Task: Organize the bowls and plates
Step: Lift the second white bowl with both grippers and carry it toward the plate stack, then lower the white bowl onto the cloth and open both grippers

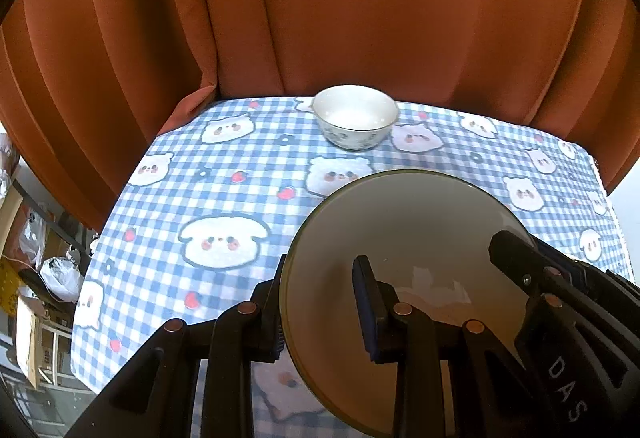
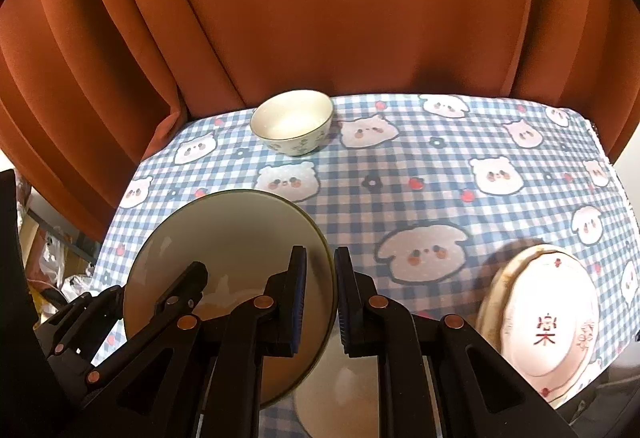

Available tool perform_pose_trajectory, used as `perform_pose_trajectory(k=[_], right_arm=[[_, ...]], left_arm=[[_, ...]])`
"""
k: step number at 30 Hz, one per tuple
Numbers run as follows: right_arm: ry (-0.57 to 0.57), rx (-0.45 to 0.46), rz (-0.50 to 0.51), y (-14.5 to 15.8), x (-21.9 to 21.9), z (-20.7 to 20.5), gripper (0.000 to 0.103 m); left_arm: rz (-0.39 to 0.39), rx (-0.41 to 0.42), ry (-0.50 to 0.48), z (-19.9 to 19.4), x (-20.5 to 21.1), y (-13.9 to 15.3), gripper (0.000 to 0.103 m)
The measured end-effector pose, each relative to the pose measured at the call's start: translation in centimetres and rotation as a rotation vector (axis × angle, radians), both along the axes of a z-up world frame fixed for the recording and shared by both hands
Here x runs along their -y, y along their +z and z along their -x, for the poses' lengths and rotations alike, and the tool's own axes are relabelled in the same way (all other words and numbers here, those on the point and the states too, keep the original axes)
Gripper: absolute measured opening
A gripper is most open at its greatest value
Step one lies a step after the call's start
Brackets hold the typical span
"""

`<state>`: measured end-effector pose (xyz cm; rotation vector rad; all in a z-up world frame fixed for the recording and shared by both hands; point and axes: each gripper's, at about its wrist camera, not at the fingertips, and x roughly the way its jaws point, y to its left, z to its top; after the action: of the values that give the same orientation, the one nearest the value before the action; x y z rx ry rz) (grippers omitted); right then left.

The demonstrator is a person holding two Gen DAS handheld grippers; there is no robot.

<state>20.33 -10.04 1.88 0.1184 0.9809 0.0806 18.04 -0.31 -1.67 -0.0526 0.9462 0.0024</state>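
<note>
A large cream bowl with a dark rim (image 1: 404, 222) is held up off the table, tilted. My left gripper (image 1: 320, 302) is shut on its left rim: one finger inside, one outside. My right gripper (image 2: 320, 298) straddles the same bowl's (image 2: 224, 226) right rim, jaws slightly apart around the wall; whether they pinch it is unclear. My right gripper's finger (image 1: 520, 254) shows inside the bowl in the left wrist view. A small white floral bowl (image 1: 355, 116) stands at the table's far edge; it also shows in the right wrist view (image 2: 292, 122).
A blue checked tablecloth with bear faces (image 1: 224, 174) covers the table. Orange curtains (image 1: 320, 6) hang right behind it. Stacked plates with a red character (image 2: 548, 318) sit at the near right. Clutter lies on the floor left of the table (image 1: 52, 270).
</note>
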Motion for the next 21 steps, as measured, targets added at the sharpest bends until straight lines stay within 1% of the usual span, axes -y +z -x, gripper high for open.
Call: perform_pose_trajectory(k=[8,10,13,15,21], right_arm=[[0.004,0.021,0.013,0.3,3.8,2.6,0.017],[0.003,0.018,0.014,0.1,4.6,3.1,0.017],[0.000,-0.005,0.025,-0.7,5.8,3.7,0.017],[-0.008,-0.020,0.026,-1.3,6.6,4.1,0.017],[-0.012,-0.063,0.017,-2.9,8.2,4.9,0.017]], left_arm=[[0.013,0.006,-0.011,2.4,3.7,-0.2,0.028],[0.002,0.002,-0.018,2.8,4.8,-0.5,0.028],[-0.008,-0.008,-0.037,3.3,6.0,-1.1,0.028],[-0.003,-0.028,-0.047,3.6,6.8,-1.7,0.028],[-0.006,-0.060,-0.057,3.9,7.8,-2.8,0.028]])
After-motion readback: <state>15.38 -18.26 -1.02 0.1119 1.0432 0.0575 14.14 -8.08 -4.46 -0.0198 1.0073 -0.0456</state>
